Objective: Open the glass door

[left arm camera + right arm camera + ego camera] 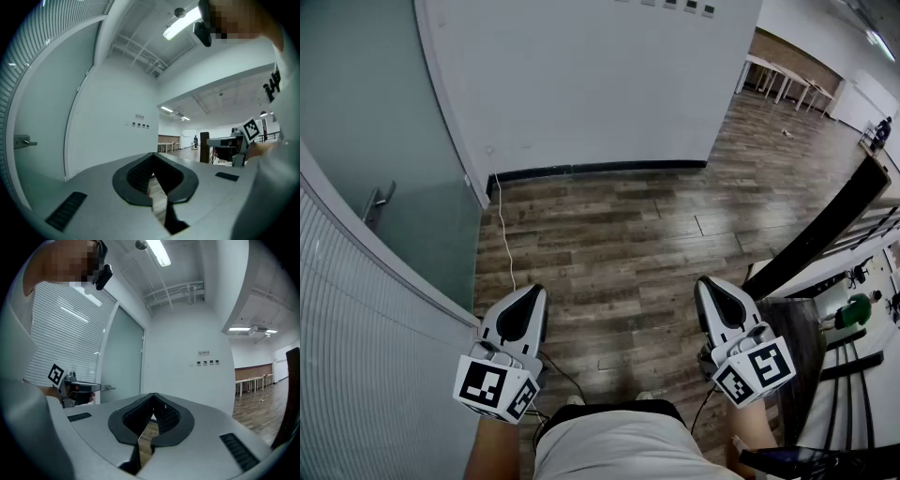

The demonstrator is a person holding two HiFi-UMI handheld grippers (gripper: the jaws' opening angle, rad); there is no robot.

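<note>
The left gripper (pixel 528 298) has its jaws pressed together: in its own view the ribbed black pads meet at the tips, with nothing between them and only a sliver of wooden floor (pixel 619 244) showing through the gap lower down. The right gripper (pixel 712 292) is closed in the same way, tips touching and empty. Both are held level side by side above the floor, in front of the person's body, and neither touches anything.

The glass door (pixel 384 122) is frosted, so nothing behind it can be made out. In the head view its top runs out of the picture and its lower part is hidden behind a ribbed white panel (pixel 366 356). Whether its right edge sits tight against the white wall (pixel 591 84) cannot be told. The door handle (pixel 379 204) is a small metal lever, too small for any detail.

The door stands ahead and to the left of the left gripper, well apart from it, and farther still from the right gripper. The handle is up and to the left of the left gripper's tips in the head view. A thin white cable (pixel 502 234) runs across the floor from the wall's foot towards the left gripper
</note>
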